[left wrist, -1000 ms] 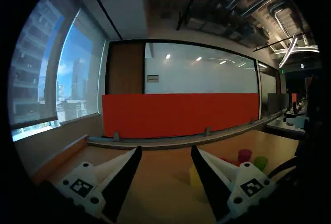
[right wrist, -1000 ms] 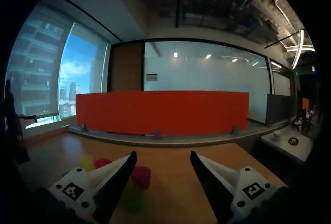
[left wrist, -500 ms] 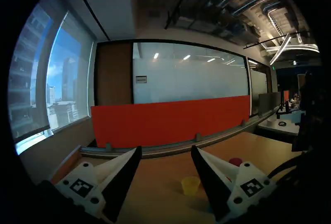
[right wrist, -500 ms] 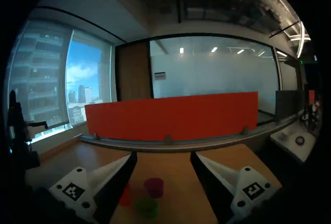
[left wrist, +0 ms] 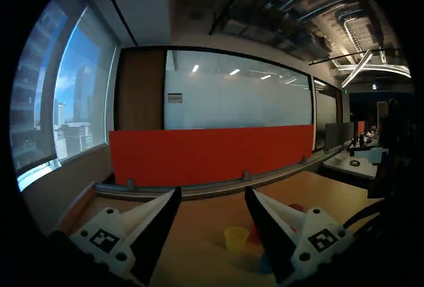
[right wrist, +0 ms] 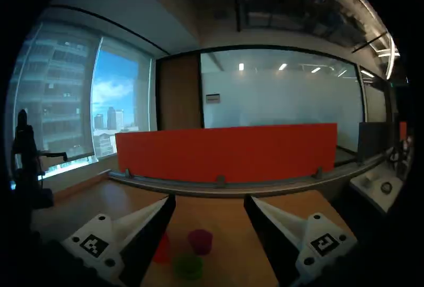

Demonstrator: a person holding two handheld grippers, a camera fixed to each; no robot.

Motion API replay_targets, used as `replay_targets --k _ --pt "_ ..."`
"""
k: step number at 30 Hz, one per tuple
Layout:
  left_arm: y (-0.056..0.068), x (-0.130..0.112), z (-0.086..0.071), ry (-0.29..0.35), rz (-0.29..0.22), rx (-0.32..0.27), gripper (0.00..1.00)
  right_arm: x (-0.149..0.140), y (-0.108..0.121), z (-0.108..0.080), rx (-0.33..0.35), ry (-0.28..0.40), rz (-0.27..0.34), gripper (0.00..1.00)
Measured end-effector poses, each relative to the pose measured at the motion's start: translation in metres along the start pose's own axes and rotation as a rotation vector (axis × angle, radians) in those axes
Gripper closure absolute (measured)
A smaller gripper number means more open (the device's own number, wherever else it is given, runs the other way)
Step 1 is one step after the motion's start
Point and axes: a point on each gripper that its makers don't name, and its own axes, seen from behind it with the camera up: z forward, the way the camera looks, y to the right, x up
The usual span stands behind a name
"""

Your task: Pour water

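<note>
Backing desk [left wrist: 204, 226] and yellow cup [left wrist: 236, 237], orange partition [left wrist: 212, 154]

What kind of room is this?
Most likely an open-plan office: a red divider panel backs the wooden desk, more desks stand beyond, and a big window looks out on city towers.

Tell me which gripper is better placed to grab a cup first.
Probably right: the open right gripper has the magenta cup nearly centred between its fingers. The left gripper sees the yellow cup offset toward one finger.
</note>
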Motion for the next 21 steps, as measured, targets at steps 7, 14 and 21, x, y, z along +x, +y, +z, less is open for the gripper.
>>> replay_targets --k 7,14,21 --pt "0.030 0.003 0.003 0.031 -0.009 -0.139 0.12 -0.002 -0.031 -0.001 0.158 -0.004 -0.033 0.00" --pt "0.060 0.006 -0.002 0.035 -0.030 -0.280 0.12 -0.001 -0.059 -0.005 0.281 0.009 -0.087 0.00" --pt "0.080 0.005 -0.008 0.018 0.003 -0.374 0.12 0.000 -0.079 -0.012 0.398 0.015 -0.064 0.01"
